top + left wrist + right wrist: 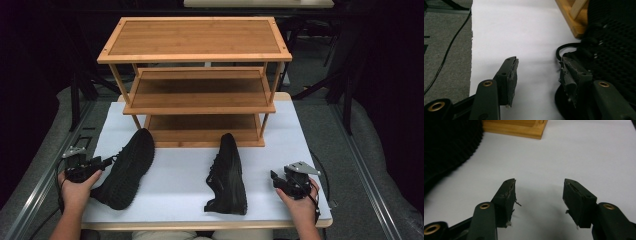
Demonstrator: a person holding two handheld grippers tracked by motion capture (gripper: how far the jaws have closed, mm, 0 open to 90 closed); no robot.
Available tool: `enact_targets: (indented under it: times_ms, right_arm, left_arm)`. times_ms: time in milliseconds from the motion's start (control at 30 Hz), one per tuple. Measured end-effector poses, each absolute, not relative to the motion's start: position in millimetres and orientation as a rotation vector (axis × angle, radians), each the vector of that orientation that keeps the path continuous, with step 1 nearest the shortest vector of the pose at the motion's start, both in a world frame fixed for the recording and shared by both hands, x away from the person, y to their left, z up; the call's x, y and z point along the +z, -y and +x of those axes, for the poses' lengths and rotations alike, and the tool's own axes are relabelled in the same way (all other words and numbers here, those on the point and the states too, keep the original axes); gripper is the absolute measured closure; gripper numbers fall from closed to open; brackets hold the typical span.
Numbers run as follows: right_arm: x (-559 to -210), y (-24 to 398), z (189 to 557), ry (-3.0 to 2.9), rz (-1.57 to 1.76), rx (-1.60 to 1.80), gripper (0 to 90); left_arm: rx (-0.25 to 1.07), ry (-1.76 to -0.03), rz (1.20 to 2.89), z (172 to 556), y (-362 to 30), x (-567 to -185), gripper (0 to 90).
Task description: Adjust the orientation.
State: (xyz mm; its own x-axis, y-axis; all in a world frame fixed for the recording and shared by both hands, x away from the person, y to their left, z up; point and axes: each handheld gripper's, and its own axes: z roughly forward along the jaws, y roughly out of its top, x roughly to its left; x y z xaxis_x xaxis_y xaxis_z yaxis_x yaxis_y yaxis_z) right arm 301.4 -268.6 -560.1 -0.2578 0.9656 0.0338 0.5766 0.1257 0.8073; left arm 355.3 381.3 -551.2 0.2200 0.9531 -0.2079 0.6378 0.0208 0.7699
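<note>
left side first. our left tool (104, 162) sits at the near left of the white tabletop (175, 175), jaws apart with bare tabletop between them. its right-hand pad is just beside the left shoe (127, 167), maybe brushing the mesh; we cannot tell contact from these views. that shoe lies tipped on its side, sole toward us, toe pointing far toward the rack (197, 80), heel near the left tool. a lace loop (564, 48) curls out next to the pad.

risk here, as we judge it: closing on lace or soft mesh instead of the collar could let the shoe swing or slip on the lift. a side-lying shoe may also roll when nudged, and its toe is close to the rack's bottom shelf, so a push could knock the frame.

middle: the right shoe (227, 175) stands upright on its sole, toe toward the rack, well clear of either tool.

right side: our right tool (274, 179) rests at the near right, jaws spread wide, nothing between them, near but apart from the right shoe. reaching in low could shove that shoe sideways before the pads seat.

hard to read: both shoes are black on black, so collar and tongue edges vanish. the rack's lower shelf is shadowed. in the left tool's own view the shoe is cut off by the right edge; in the right tool's view the shoe shows as a dark mass at upper left.
</note>
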Motion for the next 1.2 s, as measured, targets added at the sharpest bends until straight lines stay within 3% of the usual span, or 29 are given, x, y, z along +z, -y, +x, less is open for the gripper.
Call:
enact_targets:
  times_ms: [167,467,633,1000,1200]
  right_arm:
    - [-559,267,293,-1.853,1.444,1.024,40.1]
    - [-556,267,288,-1.819,1.491,1.117,47.7]
    - [-554,264,286,-1.825,1.463,1.102,51.6]
    - [-555,271,283,-1.757,1.463,1.156,55.9]
    - [-555,267,285,-1.788,1.47,1.121,54.1]
  left_arm:
    - [0.524,-1.487,1.702,348,-381,-542,48.4]
    - [0.518,-1.444,1.743,331,-379,-534,51.7]
    - [0.484,-1.432,1.758,335,-380,-540,58.1]
    - [0.511,-1.446,1.752,335,-381,-538,57.3]
    - [0.468,-1.445,1.799,337,-382,-540,68.8]
